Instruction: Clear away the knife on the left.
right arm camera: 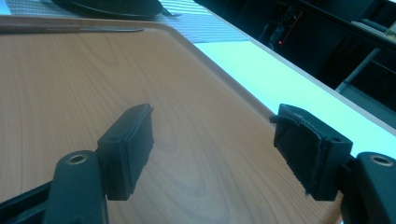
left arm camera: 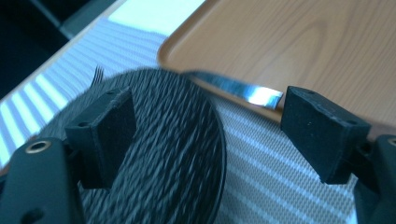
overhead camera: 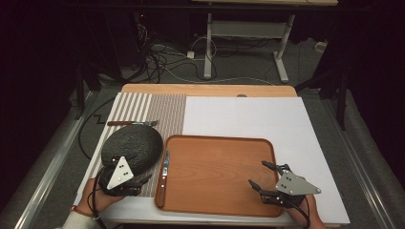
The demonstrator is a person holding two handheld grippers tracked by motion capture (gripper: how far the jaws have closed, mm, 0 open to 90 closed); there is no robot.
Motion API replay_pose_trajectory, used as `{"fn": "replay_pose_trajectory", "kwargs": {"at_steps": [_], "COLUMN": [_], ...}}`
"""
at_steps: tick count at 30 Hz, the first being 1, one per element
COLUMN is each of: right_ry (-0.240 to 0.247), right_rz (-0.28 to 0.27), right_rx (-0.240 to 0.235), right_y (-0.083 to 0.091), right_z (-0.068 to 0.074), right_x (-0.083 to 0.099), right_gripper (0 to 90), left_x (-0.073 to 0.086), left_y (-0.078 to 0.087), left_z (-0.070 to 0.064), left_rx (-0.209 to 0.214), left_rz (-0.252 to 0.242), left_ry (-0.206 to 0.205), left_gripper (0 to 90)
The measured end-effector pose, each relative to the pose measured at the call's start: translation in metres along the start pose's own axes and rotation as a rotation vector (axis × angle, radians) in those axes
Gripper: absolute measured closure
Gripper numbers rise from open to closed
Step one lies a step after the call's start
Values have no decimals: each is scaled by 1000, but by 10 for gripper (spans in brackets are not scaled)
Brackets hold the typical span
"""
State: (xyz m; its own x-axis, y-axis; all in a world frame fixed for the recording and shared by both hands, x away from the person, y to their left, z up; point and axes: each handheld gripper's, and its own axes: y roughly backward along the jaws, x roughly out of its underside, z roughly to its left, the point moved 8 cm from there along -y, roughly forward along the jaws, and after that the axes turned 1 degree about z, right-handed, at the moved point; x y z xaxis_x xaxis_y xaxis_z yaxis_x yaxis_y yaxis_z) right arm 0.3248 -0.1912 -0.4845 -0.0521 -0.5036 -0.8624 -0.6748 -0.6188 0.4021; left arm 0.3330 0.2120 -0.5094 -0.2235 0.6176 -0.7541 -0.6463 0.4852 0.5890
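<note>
Left gripper [overhead camera: 128, 177] at near left, jaws wide apart, holding nothing, over near edge of black mat [overhead camera: 131, 148]. Mat on striped placemat [overhead camera: 167, 112], just left of tray [overhead camera: 219, 171]. Knife [overhead camera: 163, 177] on tray's left rim. Fork [overhead camera: 132, 123] beyond mat. Right gripper [overhead camera: 261, 176] gaping, empty, over tray's near right.

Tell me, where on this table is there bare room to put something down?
The wooden tray is bare except the knife on its left rim. The white board behind it is free. The striped mat is crowded by the black plate and fork.
</note>
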Motion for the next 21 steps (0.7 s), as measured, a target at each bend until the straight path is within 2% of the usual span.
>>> {"fn": "replay_pose_trajectory", "kwargs": {"at_steps": [1, 8, 14, 21], "right_ry": [3, 16, 16, 34], "right_rz": [-1, -4, -11, -13], "right_rx": [-1, -13, -21, -29], "right_y": [-1, -5, -8, -10], "right_z": [0, 2, 2, 2], "right_x": [-1, -3, -7, -8], "right_gripper": [291, 291, 291, 291], "left_x": [3, 22, 31, 35], "left_y": [1, 5, 12, 14], "left_z": [-1, -1, 5, 12], "left_rx": [9, -6, -46, -62], "left_rz": [3, 40, 38, 50], "left_ry": [-1, 3, 48, 40], "left_gripper": [178, 178, 180, 188]}}
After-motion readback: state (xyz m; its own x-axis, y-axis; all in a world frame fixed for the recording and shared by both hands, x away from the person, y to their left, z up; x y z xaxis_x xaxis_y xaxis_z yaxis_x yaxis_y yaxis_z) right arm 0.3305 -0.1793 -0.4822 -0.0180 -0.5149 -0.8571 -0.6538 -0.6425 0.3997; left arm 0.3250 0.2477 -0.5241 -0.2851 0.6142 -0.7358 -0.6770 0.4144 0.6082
